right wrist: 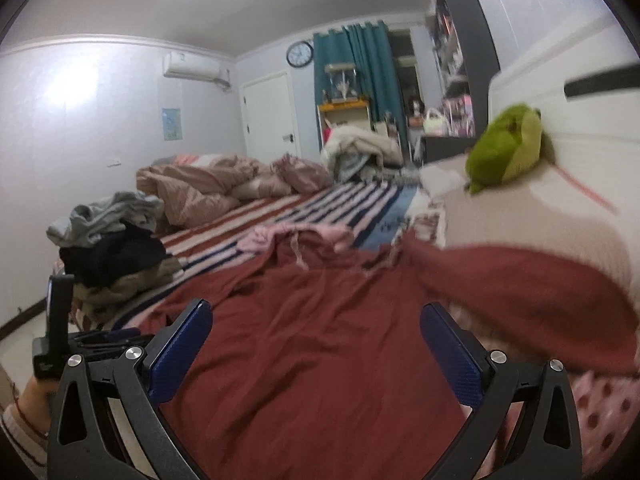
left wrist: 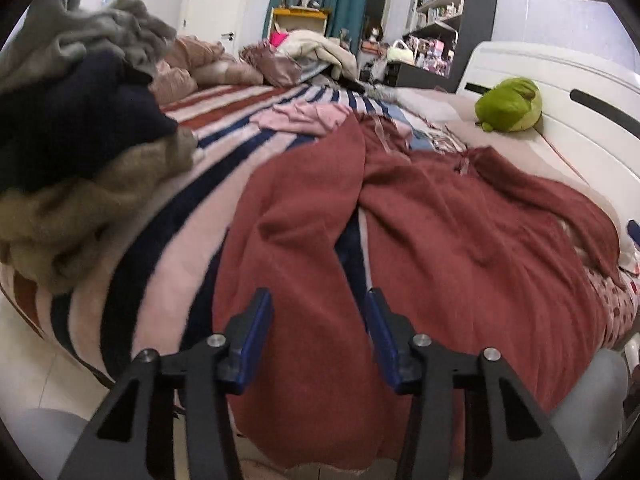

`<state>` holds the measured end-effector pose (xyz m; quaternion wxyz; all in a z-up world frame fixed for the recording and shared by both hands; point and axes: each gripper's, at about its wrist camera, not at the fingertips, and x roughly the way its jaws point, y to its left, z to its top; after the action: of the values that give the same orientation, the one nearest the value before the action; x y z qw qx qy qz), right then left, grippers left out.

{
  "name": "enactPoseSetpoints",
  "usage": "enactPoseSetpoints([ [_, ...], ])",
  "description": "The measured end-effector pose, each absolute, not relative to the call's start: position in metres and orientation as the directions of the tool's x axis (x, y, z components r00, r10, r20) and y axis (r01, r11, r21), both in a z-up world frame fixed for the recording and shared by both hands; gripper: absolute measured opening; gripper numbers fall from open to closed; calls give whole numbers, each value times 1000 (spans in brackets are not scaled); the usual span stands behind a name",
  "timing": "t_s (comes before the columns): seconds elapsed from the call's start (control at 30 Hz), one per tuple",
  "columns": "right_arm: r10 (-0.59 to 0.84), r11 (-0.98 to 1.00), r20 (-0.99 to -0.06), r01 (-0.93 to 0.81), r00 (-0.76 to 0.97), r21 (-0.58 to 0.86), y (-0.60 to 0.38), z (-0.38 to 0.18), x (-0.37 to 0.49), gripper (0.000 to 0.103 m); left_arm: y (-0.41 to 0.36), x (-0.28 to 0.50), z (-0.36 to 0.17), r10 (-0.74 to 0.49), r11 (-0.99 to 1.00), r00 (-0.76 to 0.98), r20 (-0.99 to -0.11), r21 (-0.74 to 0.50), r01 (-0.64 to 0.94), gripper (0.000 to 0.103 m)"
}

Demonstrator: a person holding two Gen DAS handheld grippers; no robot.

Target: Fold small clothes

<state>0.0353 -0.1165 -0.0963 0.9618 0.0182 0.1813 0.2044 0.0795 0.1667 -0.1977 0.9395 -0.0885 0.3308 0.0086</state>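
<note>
Fig. Red trousers (left wrist: 460, 240) spread flat on striped bed cover (left wrist: 224, 152), no fold made yet.
Both legs lie full length, cuffs at near bed edge, waist w/ drawstring toward far side; pink garment (left wrist: 308, 118) beyond it and heap of clothes (left wrist: 80, 140) at L also unfolded. L gripper (left wrist: 320, 312) part-spread, jaws either side of one leg's cuff, pads apparently not yet pinching cloth. R gripper (right wrist: 316, 340) spread wide over other leg, holding nothing. Judged: task at start; leg-over-leg fold and later folds remain.
</note>
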Motion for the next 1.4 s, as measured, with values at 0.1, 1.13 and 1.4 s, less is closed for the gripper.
enactPoseSetpoints([
  [0.1, 406, 913, -378, -385, 832, 133, -113, -110, 41, 103, 166, 82, -205, -33, 987, 771, -636, -142, -76, 41],
  [1.13, 366, 929, -405, -305, 838, 209, -173, -122, 26, 103, 40, 125, -147, -658, 736, 594, -464, -563, 375, 3],
  [1.4, 572, 820, -481, -459, 664, 341, -146, -145, 39, 103, 86, 94, -117, -519, 839, 721, -459, -433, 329, 33],
])
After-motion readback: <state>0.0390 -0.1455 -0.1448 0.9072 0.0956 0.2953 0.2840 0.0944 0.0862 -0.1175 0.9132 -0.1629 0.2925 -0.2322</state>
